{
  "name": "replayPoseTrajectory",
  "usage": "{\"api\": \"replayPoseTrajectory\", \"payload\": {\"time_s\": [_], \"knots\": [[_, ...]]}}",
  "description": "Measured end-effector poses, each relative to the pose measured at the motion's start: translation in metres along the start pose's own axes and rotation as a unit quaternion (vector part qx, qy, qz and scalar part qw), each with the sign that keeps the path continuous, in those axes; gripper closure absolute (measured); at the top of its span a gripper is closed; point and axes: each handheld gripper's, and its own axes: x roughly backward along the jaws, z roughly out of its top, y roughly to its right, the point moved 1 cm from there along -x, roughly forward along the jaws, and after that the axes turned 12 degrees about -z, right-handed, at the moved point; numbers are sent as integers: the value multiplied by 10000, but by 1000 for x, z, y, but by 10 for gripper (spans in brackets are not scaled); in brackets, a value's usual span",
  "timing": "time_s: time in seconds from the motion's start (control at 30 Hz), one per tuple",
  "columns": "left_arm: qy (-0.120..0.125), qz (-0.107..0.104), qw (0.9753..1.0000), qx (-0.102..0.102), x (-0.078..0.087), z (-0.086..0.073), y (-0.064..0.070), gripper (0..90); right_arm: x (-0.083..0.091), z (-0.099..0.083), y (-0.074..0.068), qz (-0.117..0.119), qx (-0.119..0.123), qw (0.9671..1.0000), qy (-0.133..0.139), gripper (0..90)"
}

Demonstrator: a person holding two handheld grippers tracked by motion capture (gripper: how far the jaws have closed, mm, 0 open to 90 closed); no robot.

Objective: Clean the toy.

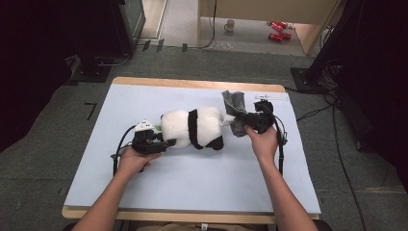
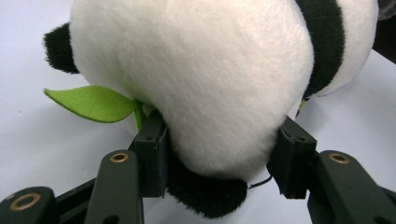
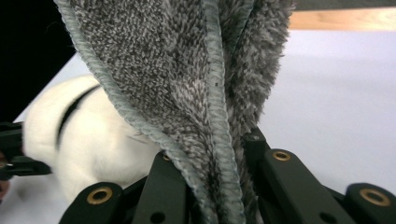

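I have the toy panda (image 1: 195,127) lying on its side near the middle of the table (image 1: 192,178), with the grey cloth (image 1: 235,111) bunched against its right end. The panda looks light and very soft; its plush bulges between the jaws, so I judge it will squash and roll rather than resist, and a grip low across a rounded end, as I have now, seems the surest place. My left gripper (image 1: 155,143) is closed partway, its jaws pressed into the white fur on either side. My right gripper (image 1: 250,120) is clamped nearly closed on a fold of the cloth, which stands up from the jaws; the cloth is limp and fluffy, so I expect it to drape and drag. The left gripper view shows a green felt leaf (image 2: 93,102) tucked under the panda and a black ear (image 2: 60,49), which the high view barely resolves. The right gripper view shows the cloth's stitched edge (image 3: 215,93), while the high view alone gives the whole layout.
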Motion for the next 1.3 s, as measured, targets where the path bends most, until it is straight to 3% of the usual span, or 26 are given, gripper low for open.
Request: {"api": "replayPoseTrajectory", "payload": {"time_s": [0.13, 0.27, 0.53, 0.63, 0.8, 0.9, 1.03, 1.17, 1.3], "knots": [[39, 11, 10000, 27, -2, -1, 1, 470, -10, -1, -12, 111, 159, 9997, -113, 782], [27, 54, 10000, -14, -2, -2, 0, 464, -21, -8, -22, -25, 455, 9988, -179, 785], [46, 37, 10000, -14, -2, -2, -1, 459, -32, -23, -16, -130, 484, 9985, -228, 787], [68, 38, 10000, 40, -2, -2, -2, 458, -38, -32, -12, -244, 448, 9976, -459, 787], [49, 10, 10000, 82, -3, 2, -5, 460, -56, -51, -8, -305, 354, 9933, -1056, 787], [62, 4, 9999, 80, -4, 5, -7, 461, -57, -55, -11, -434, 610, 9906, -1146, 786], [130, -56, 9997, 185, -6, 7, -11, 462, -56, -56, -2, -477, 487, 9880, -1388, 785], [120, -78, 9997, 216, -6, 10, -11, 462, -39, -47, 11, -550, 273, 9927, -1039, 785], [84, -50, 9998, 159, -6, 12, -10, 462, -11, -30, 15, -392, 85, 9978, -535, 785]]}}
